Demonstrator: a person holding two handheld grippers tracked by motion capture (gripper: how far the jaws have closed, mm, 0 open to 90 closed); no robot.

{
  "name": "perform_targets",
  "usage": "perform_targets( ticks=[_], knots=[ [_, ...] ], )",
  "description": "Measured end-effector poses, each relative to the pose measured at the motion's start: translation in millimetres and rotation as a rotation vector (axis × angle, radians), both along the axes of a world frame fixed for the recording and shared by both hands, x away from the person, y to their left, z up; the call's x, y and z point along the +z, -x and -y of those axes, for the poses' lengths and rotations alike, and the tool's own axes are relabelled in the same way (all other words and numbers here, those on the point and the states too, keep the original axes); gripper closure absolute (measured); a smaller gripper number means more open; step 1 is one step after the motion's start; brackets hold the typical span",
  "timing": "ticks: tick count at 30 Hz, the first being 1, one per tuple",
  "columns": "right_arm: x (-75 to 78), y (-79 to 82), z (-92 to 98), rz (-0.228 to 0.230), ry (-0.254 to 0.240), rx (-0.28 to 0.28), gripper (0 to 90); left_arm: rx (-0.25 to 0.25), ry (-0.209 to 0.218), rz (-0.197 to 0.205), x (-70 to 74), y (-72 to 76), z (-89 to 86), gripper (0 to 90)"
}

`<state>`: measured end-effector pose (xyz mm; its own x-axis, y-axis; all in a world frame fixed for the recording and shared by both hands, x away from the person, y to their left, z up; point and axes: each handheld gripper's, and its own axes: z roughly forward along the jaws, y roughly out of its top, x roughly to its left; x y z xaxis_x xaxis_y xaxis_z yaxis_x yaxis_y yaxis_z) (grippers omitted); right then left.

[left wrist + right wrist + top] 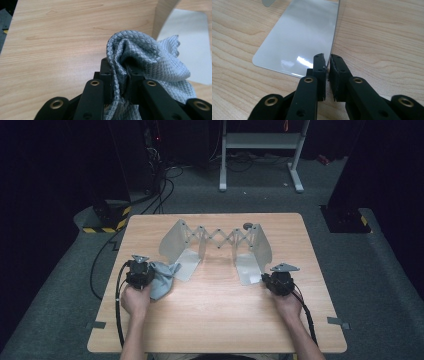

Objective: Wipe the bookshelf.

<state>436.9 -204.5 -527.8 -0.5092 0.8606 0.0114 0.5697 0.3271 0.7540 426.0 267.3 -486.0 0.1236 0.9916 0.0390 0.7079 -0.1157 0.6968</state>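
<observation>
L gripper (119, 75) & R gripper (328, 72) jaws clamped.

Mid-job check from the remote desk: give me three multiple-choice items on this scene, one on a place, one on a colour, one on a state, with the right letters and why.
1. Where does the cloth lie relative to the folding rack?
A. by its left panel
B. by its right panel
C. on the floor

2. What colour is the cloth?
A. red
B. grey-blue
C. yellow

3. What are the left tongs doing?
A. standing wide open above the table
B. pinching the cloth
C. gripping a cable

Answers:
1 A: in the high view the cloth sits at the foot of the rack's left panel.
2 B: the left gripper view shows quilted grey-blue fabric.
3 B: the fabric is bunched between the closed jaws there.
</observation>
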Motion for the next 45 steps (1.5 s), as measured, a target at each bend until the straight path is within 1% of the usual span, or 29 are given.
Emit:
perform_targets(
  ticks=[2,3,5,6,8,10,16,19,21,26,29,30,31,32,33,36,38,40,41,44,45],
  knots=[
    [0.0,0.0,0.1,-0.001,-0.001,0.000,83.5,-0.003,-0.007,-0.017,-1.5,-8.5,2.6,78.2],
    [0.0,-0.1,0.2,-0.002,-0.002,0.000,83.6,-0.002,-0.004,-0.024,-2.5,-12.5,3.8,78.2],
    [0.0,-0.1,0.2,-0.002,-0.002,0.000,83.6,-0.008,0.013,-0.032,-4.0,-18.1,4.6,78.0],
    [0.0,-0.1,0.2,-0.002,-0.003,0.000,83.6,-0.014,0.015,-0.044,-4.9,-21.4,5.5,77.9],
    [0.0,-0.1,0.4,-0.004,-0.006,0.000,83.6,-0.034,0.029,-0.048,-6.5,-25.1,9.8,77.9],
    [0.0,-0.3,0.7,-0.004,-0.006,0.002,83.6,-0.063,0.040,-0.056,-7.8,-25.9,14.6,77.9],
    [0.0,-0.2,0.7,-0.006,-0.009,0.001,83.5,-0.147,0.038,-0.067,-6.7,-21.8,28.1,77.5],
    [0.0,-0.2,0.7,-0.006,-0.009,0.001,83.5,-0.168,0.046,-0.065,-5.6,-20.1,32.1,77.3],
    [0.0,-0.1,0.6,-0.006,-0.009,0.001,83.5,-0.179,0.044,-0.064,-4.6,-19.3,34.8,77.3],
    [0.0,0.0,0.4,-0.004,-0.007,0.000,83.5,-0.195,0.059,-0.047,0.2,-19.9,37.3,77.5],
    [0.0,0.1,0.4,-0.005,-0.008,0.000,83.5,-0.204,0.085,-0.033,3.6,-19.1,36.3,77.9],
    [0.1,0.1,0.4,-0.006,-0.009,-0.001,83.5,-0.208,0.085,-0.032,4.5,-18.6,36.2,78.0],
    [0.1,0.1,0.5,-0.006,-0.009,0.000,83.5,-0.212,0.075,-0.033,5.6,-18.4,36.5,78.0],
    [0.0,0.1,0.5,-0.004,-0.009,0.000,83.5,-0.217,0.052,-0.031,8.1,-18.0,37.6,78.0],
    [0.1,0.1,0.4,-0.005,-0.008,0.000,83.5,-0.221,0.042,-0.022,10.8,-17.5,38.4,78.2],
    [0.1,0.2,0.4,-0.004,-0.007,0.000,83.5,-0.224,0.042,0.009,20.0,-16.2,40.5,78.6],
    [0.1,0.3,0.3,-0.004,-0.006,-0.001,83.5,-0.229,0.033,0.028,26.8,-15.3,42.1,78.9],
    [0.1,0.3,0.3,-0.005,-0.007,-0.001,83.5,-0.236,0.021,0.032,32.5,-14.5,42.9,79.0],
    [0.1,0.3,0.3,-0.006,-0.007,-0.002,83.5,-0.240,0.023,0.037,34.9,-13.6,42.8,79.1],
    [0.1,0.3,0.4,-0.006,-0.008,-0.001,83.5,-0.246,0.051,0.073,43.1,-8.9,39.5,80.1],
    [0.1,0.2,0.5,-0.006,-0.008,-0.001,83.5,-0.247,0.055,0.078,45.7,-7.8,38.5,80.3]
  ],
)
